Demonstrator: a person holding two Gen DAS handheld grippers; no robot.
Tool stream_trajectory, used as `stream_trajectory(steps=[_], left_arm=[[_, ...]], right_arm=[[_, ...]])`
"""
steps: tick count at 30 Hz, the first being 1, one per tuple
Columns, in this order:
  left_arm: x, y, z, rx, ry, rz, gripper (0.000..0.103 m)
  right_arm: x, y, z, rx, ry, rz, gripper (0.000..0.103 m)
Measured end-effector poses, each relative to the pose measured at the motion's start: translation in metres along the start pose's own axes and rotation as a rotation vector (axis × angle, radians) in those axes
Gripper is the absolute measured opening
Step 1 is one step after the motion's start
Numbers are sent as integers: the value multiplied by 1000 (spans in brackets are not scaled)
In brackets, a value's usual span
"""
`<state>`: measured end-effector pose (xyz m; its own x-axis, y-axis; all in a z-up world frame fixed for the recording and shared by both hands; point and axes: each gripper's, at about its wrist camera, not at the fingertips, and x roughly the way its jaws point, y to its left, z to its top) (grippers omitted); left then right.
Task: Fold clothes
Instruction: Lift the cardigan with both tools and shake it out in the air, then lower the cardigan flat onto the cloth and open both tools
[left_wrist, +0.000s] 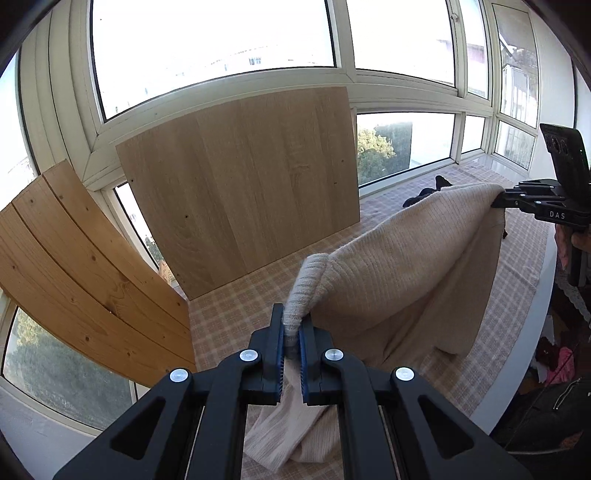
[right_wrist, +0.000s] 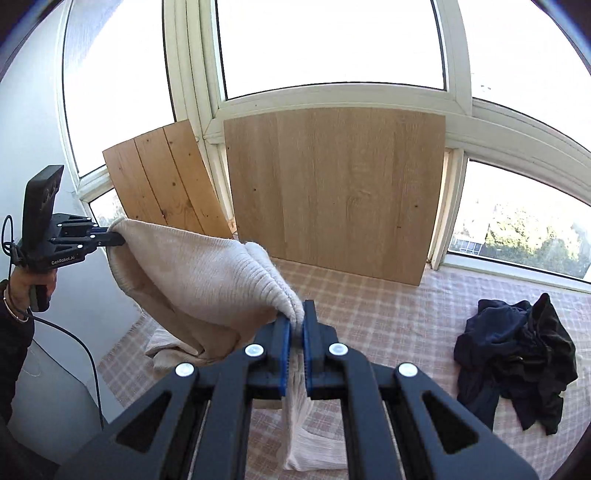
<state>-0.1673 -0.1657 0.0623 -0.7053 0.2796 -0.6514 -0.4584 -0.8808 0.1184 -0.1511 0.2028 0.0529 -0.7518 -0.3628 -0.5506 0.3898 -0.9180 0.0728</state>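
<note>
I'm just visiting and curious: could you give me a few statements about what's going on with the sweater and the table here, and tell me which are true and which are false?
1. Both grippers are clamped on the cream sweater. True: the left gripper and right gripper each pinch its fabric.
2. The sweater lies flat on the table. False: it is lifted between the grippers, with only its lower part touching the checked tablecloth.
3. A pile of dark clothes sits on the tablecloth. True.
4. The dark clothes are neatly folded. False: they lie crumpled.
5. Wooden boards lean against the windows. True.
</note>
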Motion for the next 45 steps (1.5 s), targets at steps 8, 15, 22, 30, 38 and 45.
stream_trajectory(steps=[8,15,22,30,38,45], left_arm=[[-105,-44,51,117,-163,49,6],[-189,-70,87,196,-289,119,6],[-218,-83,121,264,-326,171,7],[-146,-62,146,235,-229,126,10],[150,-16,104,129,160,47,8],[353,-1,49,101,417,31,8]], right_arm=[[-111,14,39,-108,-178,-105,6],[-203,22,67,-183,-336,-197,6],[-257,29,91,-240,-434,-267,6],[-158,-40,100,-169,-268,-267,6],[120,-146,38,-33,111,-227,6],[299,-192,-40,-24,347,-243,6]])
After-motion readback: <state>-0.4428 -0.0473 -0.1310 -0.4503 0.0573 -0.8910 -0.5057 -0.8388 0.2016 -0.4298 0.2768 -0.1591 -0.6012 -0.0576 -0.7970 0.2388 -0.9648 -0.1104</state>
